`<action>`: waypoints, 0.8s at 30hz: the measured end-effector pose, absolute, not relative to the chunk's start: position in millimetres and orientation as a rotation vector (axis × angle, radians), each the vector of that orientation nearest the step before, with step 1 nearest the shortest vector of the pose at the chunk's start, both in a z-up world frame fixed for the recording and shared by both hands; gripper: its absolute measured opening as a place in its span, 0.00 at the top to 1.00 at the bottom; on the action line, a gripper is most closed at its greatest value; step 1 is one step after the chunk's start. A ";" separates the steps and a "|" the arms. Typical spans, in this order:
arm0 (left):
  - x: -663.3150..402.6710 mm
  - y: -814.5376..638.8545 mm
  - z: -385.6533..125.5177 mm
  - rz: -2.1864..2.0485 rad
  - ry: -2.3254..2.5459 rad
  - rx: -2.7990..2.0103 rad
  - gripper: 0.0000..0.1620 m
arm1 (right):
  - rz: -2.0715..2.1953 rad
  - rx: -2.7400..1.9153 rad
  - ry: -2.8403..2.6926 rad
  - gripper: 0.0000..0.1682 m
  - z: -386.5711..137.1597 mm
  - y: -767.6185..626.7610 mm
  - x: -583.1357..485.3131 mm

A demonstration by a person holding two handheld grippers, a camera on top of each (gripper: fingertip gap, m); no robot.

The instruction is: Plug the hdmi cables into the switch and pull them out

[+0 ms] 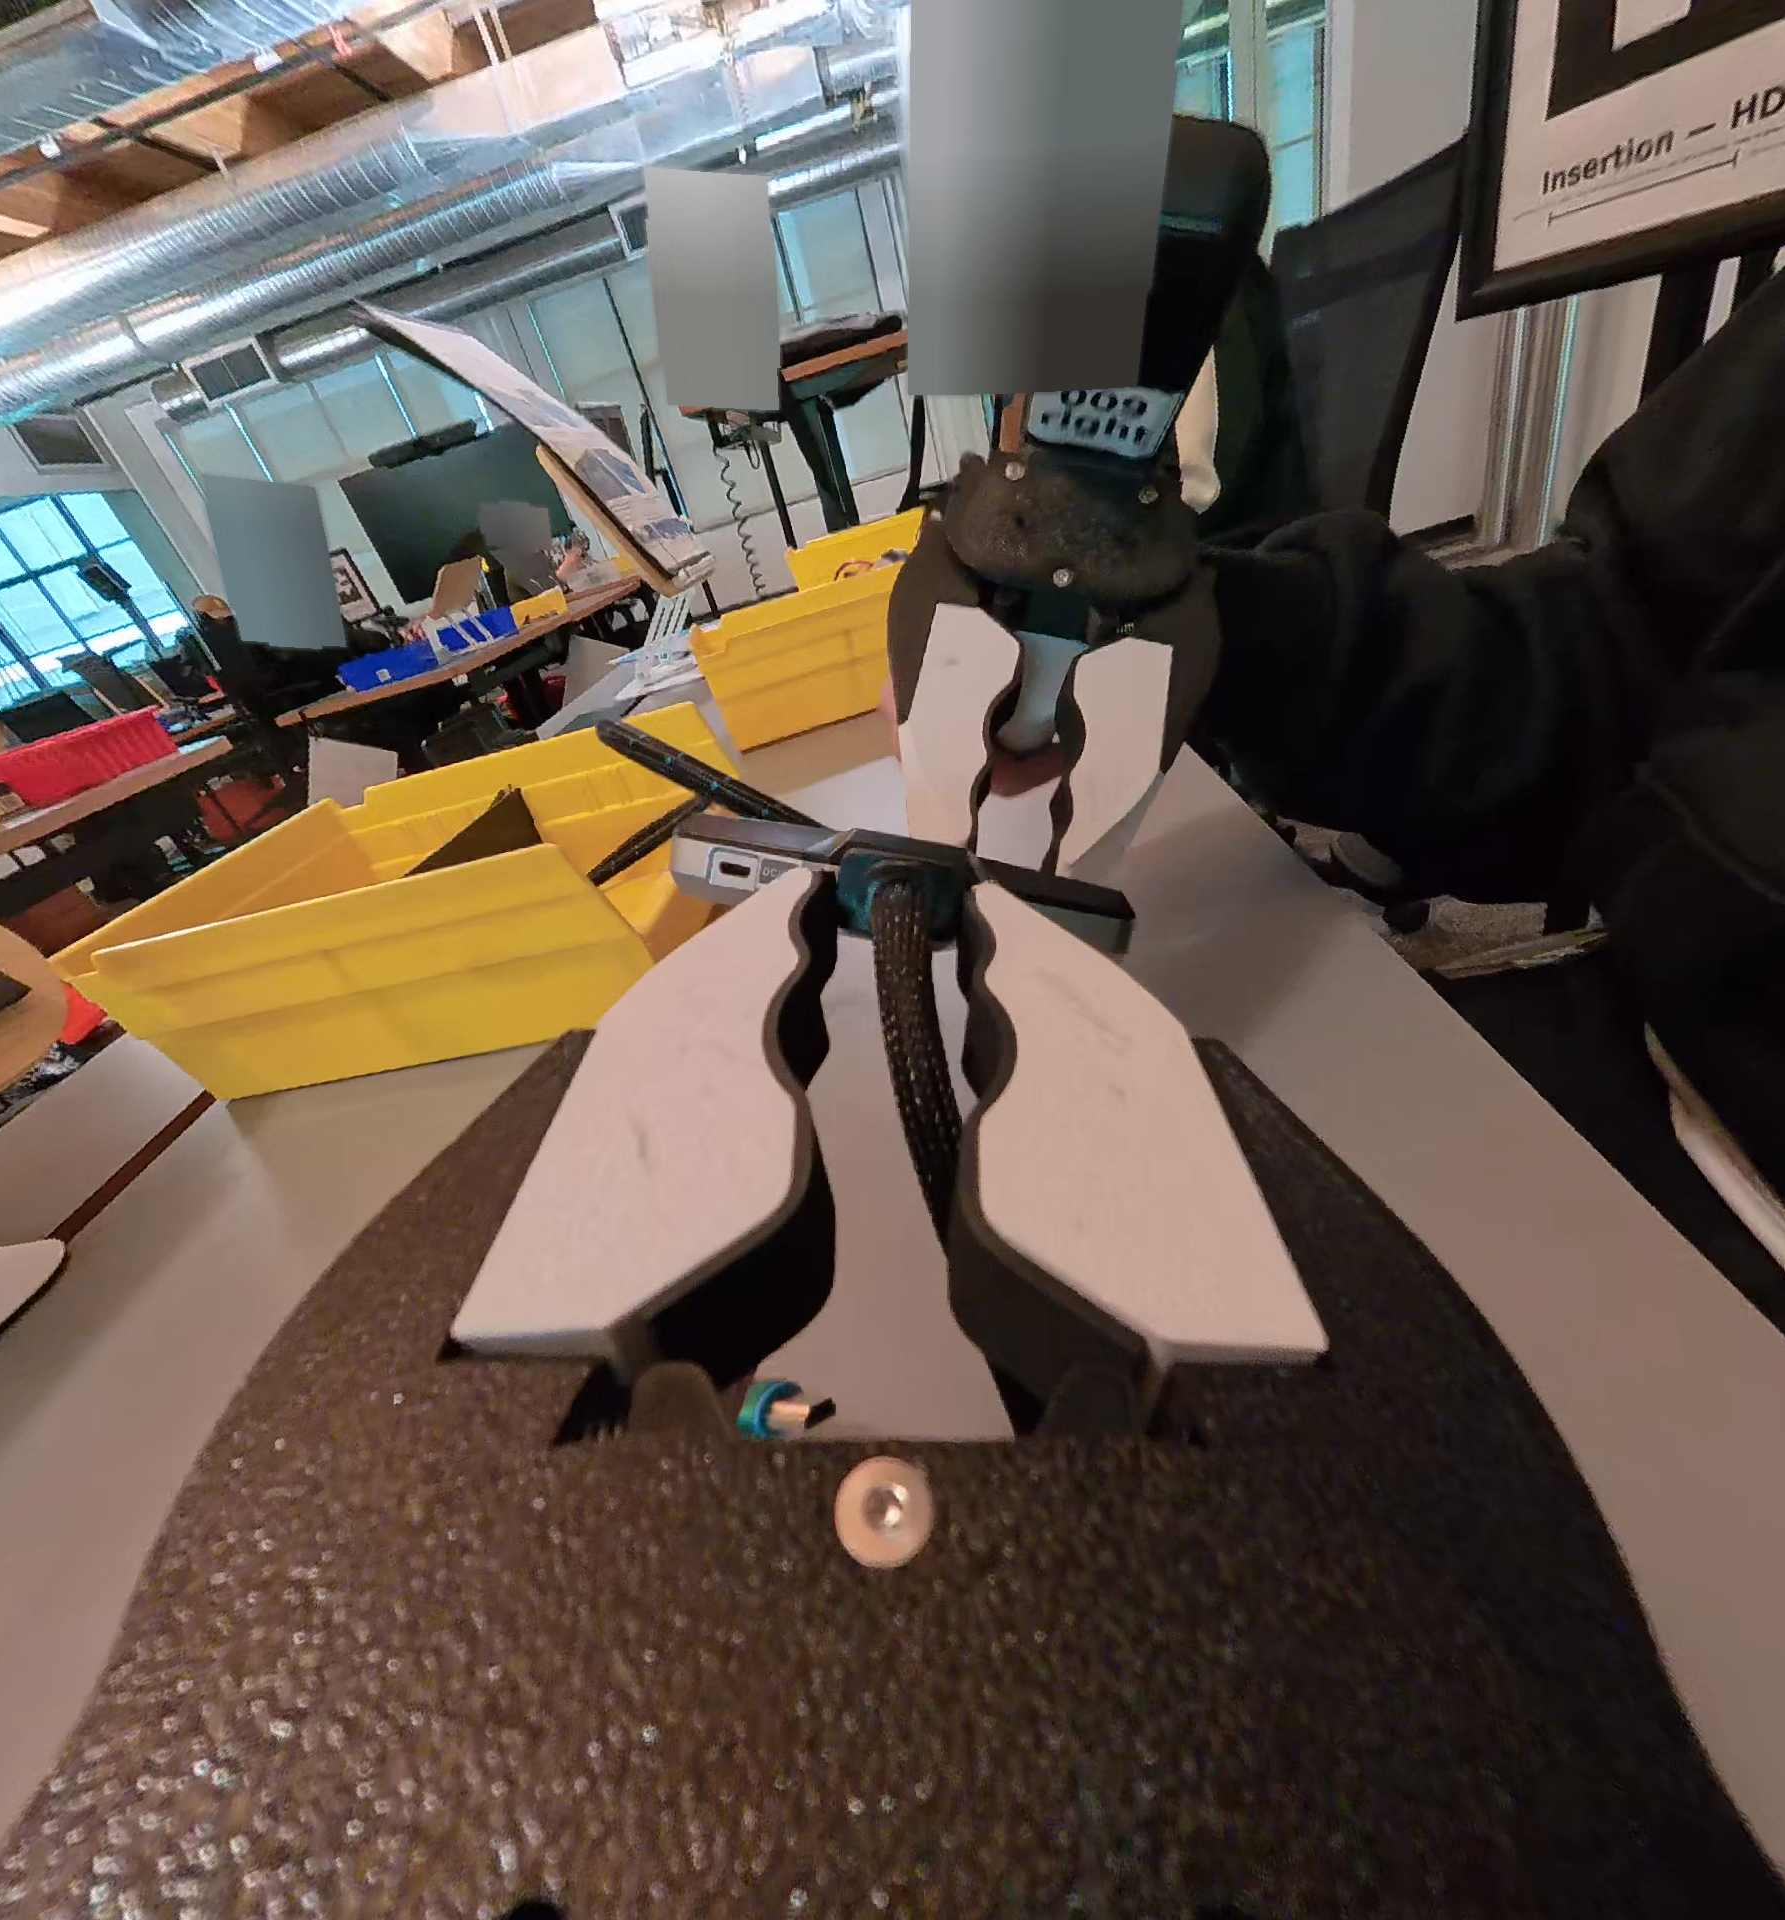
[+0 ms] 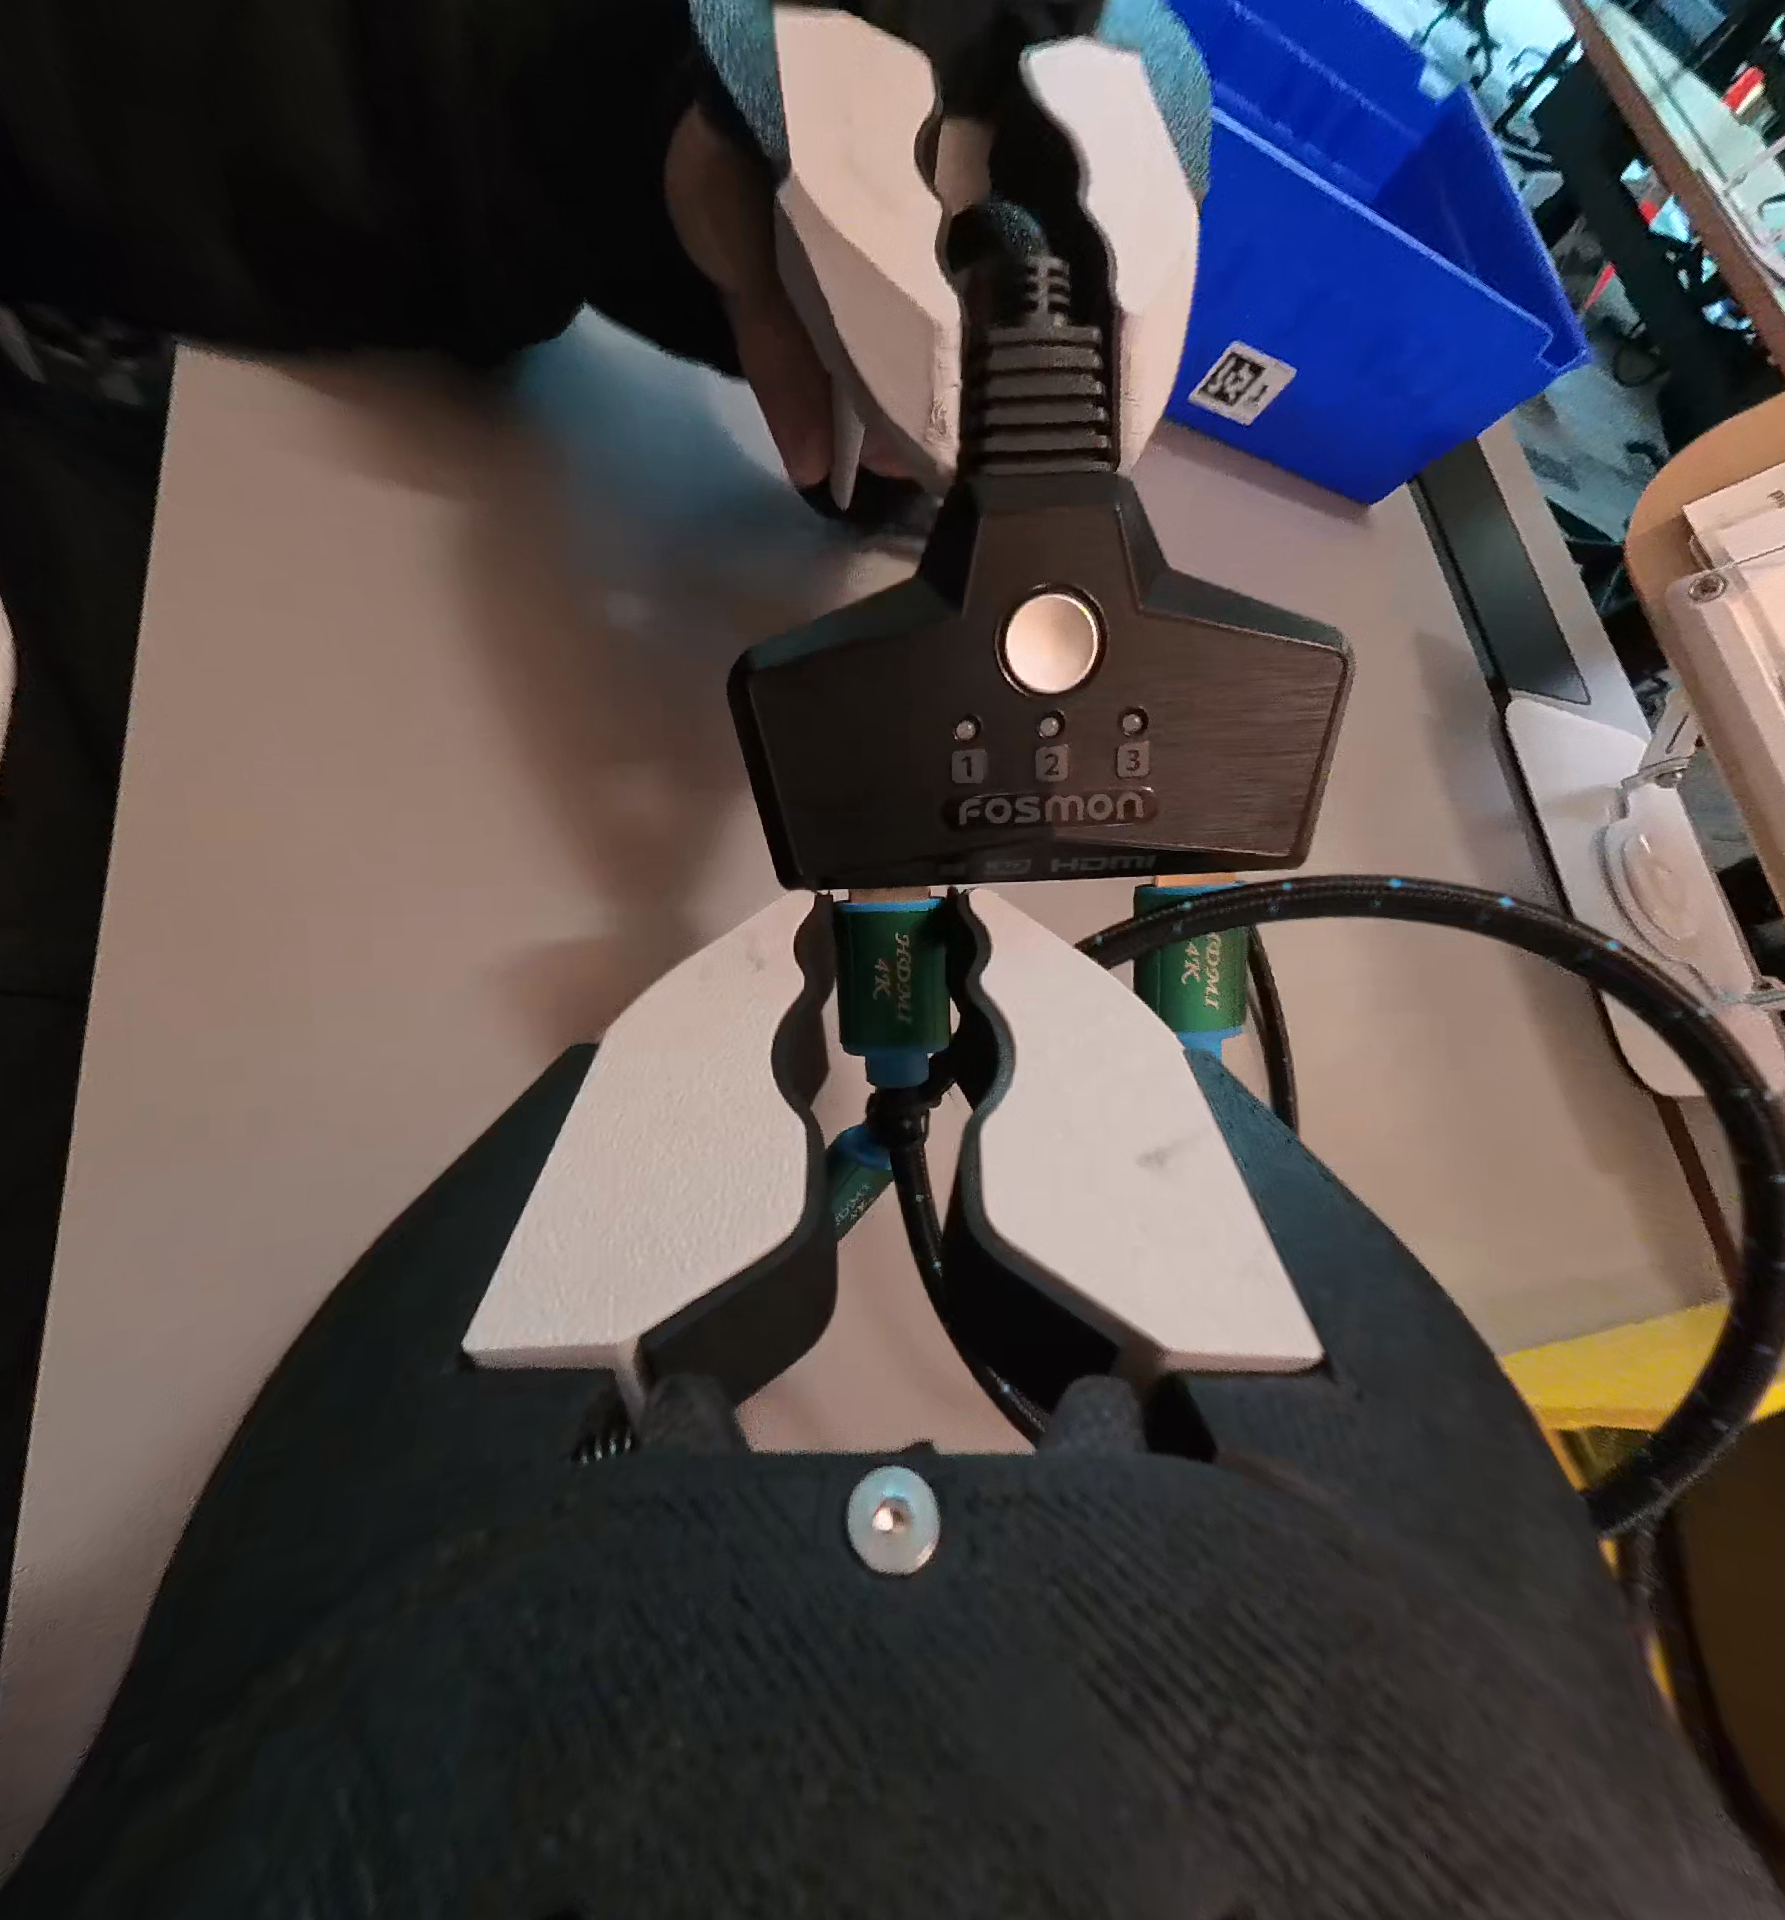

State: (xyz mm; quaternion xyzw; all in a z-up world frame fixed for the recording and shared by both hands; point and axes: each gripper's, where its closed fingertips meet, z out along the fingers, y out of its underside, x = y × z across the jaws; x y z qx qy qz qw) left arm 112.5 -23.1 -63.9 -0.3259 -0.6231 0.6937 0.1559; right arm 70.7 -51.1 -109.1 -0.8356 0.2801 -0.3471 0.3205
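Observation:
The black HDMI switch (image 2: 1044, 727) is held just above the white table (image 2: 400, 727). My left gripper (image 1: 898, 894) is shut on the ribbed strain relief of the switch's braided cable (image 1: 914, 1039); it shows at the top of the right wrist view (image 2: 1033, 416). My right gripper (image 2: 883, 914) is shut on a green HDMI plug (image 2: 883, 977) at the switch's left port, with a strip of its metal tip showing. A second green plug (image 2: 1189, 966) sits in the right port. A third plug (image 2: 852, 1174) lies loose under my right fingers. The switch shows edge-on in the left wrist view (image 1: 732, 868), with the right gripper (image 1: 1018, 831) behind it.
Yellow bins (image 1: 348, 935) stand to the left of the switch. A blue bin (image 2: 1366, 260) sits at the table's far corner. A black braided cable (image 2: 1698, 1039) loops off the right side. A person's black sleeve (image 1: 1490, 675) and a framed sign (image 1: 1646, 135) are behind.

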 end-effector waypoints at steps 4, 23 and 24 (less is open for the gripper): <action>104.9 -17.0 -83.2 1.891 -1.906 -1.053 0.86 | -0.873 -2.386 0.669 0.87 -116.1 -50.4 53.0; 162.6 3.5 -36.0 2.118 -1.609 -0.637 0.87 | -1.599 -2.136 1.319 0.88 -21.3 -289.9 45.8; 162.9 3.9 -36.1 2.121 -1.610 -0.638 0.87 | -1.573 -2.142 1.365 0.88 -32.5 -298.4 51.0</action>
